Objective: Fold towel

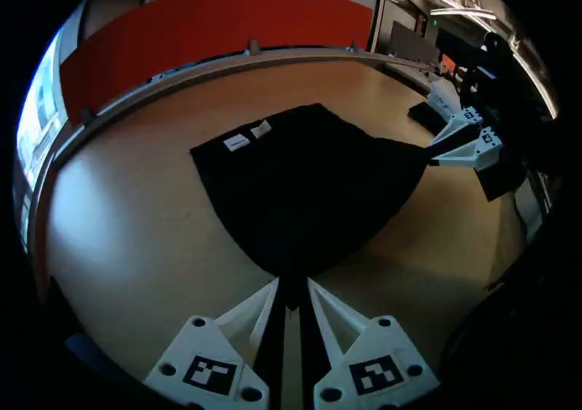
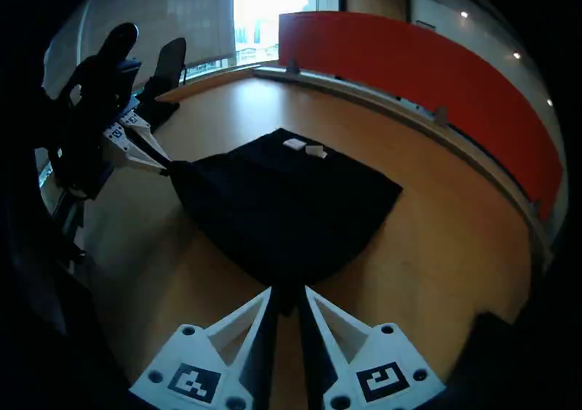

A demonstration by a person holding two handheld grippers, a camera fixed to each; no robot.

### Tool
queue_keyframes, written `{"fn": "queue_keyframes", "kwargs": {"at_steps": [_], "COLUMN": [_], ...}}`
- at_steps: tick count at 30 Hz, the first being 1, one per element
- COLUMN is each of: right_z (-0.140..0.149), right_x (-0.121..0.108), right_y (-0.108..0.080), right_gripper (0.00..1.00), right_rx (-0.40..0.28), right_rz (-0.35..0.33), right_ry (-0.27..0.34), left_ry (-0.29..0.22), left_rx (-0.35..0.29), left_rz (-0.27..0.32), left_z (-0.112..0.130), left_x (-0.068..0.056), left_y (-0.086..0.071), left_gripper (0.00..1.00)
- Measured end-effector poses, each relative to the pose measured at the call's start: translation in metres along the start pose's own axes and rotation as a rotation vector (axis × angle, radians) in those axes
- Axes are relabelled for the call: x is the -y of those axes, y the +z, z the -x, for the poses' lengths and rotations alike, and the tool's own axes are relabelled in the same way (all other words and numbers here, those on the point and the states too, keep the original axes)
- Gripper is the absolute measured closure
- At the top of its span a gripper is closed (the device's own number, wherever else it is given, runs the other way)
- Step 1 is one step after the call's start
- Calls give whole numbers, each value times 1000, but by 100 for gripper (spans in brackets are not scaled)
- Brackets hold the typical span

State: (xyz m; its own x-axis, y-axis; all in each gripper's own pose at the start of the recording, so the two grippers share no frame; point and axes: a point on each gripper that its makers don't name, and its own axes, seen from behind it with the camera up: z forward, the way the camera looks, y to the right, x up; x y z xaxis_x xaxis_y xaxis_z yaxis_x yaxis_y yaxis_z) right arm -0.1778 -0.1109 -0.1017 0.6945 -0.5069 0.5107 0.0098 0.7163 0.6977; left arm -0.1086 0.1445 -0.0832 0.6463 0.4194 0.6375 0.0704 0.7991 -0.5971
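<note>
A black towel [image 1: 305, 185] lies partly on the wooden table [image 1: 124, 221], with two white tags near its far edge. Its two near corners are lifted and stretched taut. My left gripper [image 1: 292, 294] is shut on one corner at the bottom of the left gripper view. In the right gripper view my right gripper [image 2: 288, 297] is shut on the other corner of the towel [image 2: 284, 199]. Each gripper also appears far off in the other's view: the right gripper [image 1: 434, 155] at the right, the left gripper [image 2: 166, 167] at the left, each pinching a towel corner.
A red panel [image 1: 218, 28] runs along the table's curved far edge [image 1: 240, 61]. A person in dark clothing [image 2: 87, 112] holds the grippers. A dark object [image 1: 429, 115] lies on the table at the far right. Bright windows [image 2: 273, 10] stand behind.
</note>
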Motion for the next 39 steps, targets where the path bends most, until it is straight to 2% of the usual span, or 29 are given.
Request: {"fn": "queue_keyframes", "kwargs": {"at_steps": [14,26,39], "right_z": [-25,-37,-41], "right_x": [3,8,23], "right_y": [-29,-51,-66], "right_gripper": [82,82,82], "right_rx": [-47,-63,-66], "right_rz": [10,7,-4], "right_ry": [13,18,16], "left_ry": [-16,-41,-40], "left_rx": [-39,-51,-53], "left_rz": [23,35,34], "left_z": [-25,-34,-38], "left_x": [-10,-19,-20], "left_y": [-30,-52,-66], "left_gripper": [88,88,88]}}
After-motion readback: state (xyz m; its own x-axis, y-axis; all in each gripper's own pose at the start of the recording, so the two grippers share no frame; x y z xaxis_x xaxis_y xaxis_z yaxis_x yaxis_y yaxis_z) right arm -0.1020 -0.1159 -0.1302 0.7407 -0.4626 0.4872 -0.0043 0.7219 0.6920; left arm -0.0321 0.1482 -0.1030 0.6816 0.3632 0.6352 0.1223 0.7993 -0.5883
